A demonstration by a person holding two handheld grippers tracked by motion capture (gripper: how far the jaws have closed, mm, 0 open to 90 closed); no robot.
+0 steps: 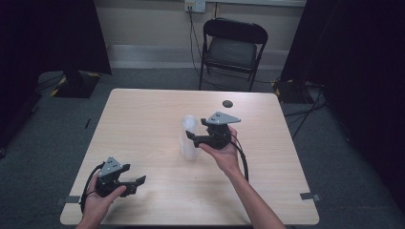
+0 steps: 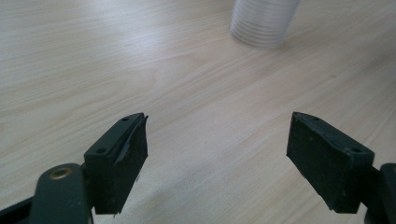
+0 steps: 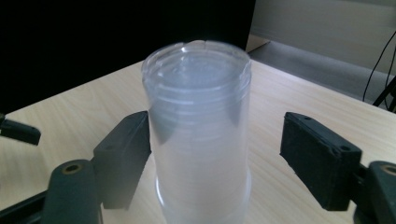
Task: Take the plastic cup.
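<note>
With our right tongs (image 3: 215, 154) spread around the tall, ribbed, translucent plastic cup stack (image 3: 201, 135) standing mid-way on the pale wood-grain tabletop (image 1: 143, 124), we are risking toppling the light, slick stack by closing off-centre, while our left tongs (image 2: 217, 158) are idling spread nearer us.

Black left gripper (image 1: 135, 182), black right gripper (image 1: 192, 137), grey triangular top plates (screw-studded), black trailing cables

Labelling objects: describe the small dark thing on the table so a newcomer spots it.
On the wooden table, look to the far edge, nearest the folding chair. The small dark round object lies flat there, beyond the clear plastic container, the only dark spot on the bare wood.
</note>
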